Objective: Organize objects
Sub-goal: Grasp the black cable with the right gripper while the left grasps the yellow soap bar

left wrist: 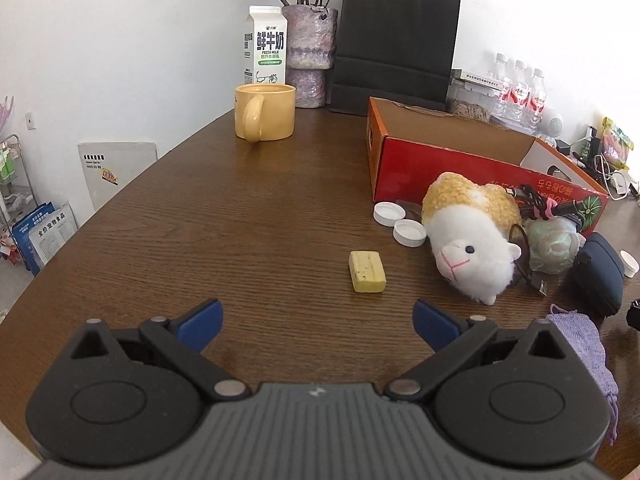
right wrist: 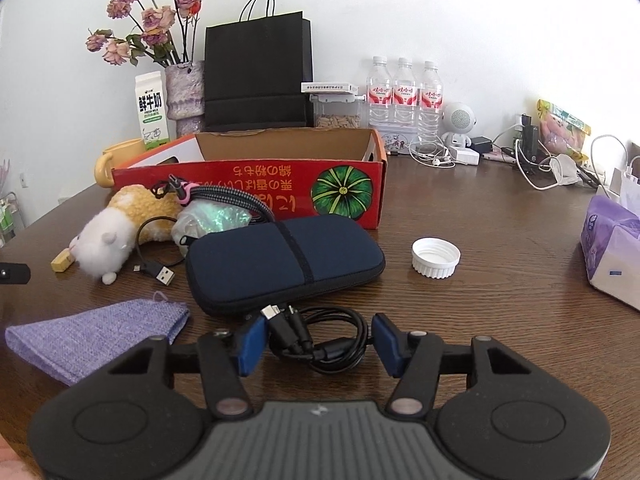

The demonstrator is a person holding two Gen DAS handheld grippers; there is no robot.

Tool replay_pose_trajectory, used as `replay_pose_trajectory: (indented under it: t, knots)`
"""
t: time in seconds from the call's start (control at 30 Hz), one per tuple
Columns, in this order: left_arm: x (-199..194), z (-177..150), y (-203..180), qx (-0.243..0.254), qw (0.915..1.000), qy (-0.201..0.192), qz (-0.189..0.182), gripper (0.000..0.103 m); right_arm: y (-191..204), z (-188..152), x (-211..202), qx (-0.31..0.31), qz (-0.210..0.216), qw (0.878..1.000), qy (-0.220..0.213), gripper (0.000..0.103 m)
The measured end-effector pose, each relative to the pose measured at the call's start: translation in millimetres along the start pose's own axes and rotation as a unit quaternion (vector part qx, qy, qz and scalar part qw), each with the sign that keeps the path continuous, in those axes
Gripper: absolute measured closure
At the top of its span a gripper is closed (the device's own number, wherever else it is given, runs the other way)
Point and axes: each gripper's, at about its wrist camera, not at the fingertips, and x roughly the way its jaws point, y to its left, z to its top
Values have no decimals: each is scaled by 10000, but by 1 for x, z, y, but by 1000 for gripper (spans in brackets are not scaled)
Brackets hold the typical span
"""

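An open red cardboard box (right wrist: 256, 192) (left wrist: 416, 168) lies on the brown table. Before it lie a plush hamster (left wrist: 472, 236) (right wrist: 116, 232), a yellow eraser block (left wrist: 367, 272), a navy zip pouch (right wrist: 280, 264), a braided cable bundle (right wrist: 224, 196) and a coiled black cable (right wrist: 320, 340). My right gripper (right wrist: 320, 342) is partly closed around the coiled black cable, its blue pads at both sides of it. My left gripper (left wrist: 318, 322) is open and empty above the table, just short of the eraser.
A yellow mug (left wrist: 264, 112), milk carton (left wrist: 265, 46), flower vase (left wrist: 308, 56) and black paper bag (right wrist: 258, 72) stand at the back. White caps (left wrist: 400, 222) (right wrist: 435, 258), a purple cloth (right wrist: 96, 338), tissue pack (right wrist: 612, 252), water bottles (right wrist: 404, 92) and chargers (right wrist: 528, 152) lie around.
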Motion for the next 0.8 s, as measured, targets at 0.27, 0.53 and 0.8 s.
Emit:
replay_pose_trajectory:
  t: [0.27,0.53,0.8]
  knots:
    - [41,19,-15,90,9994,167,296,3,-3,2,-6,59,-75,9999,-89,47]
    - [45,21,-23,153,9998,105,65,82,-6,2,-7,91,-97,9999,-111,47]
    - [25,12,-21,-78,9998,-158,29,82,-6,2,-7,96,-62,9998,-140,47]
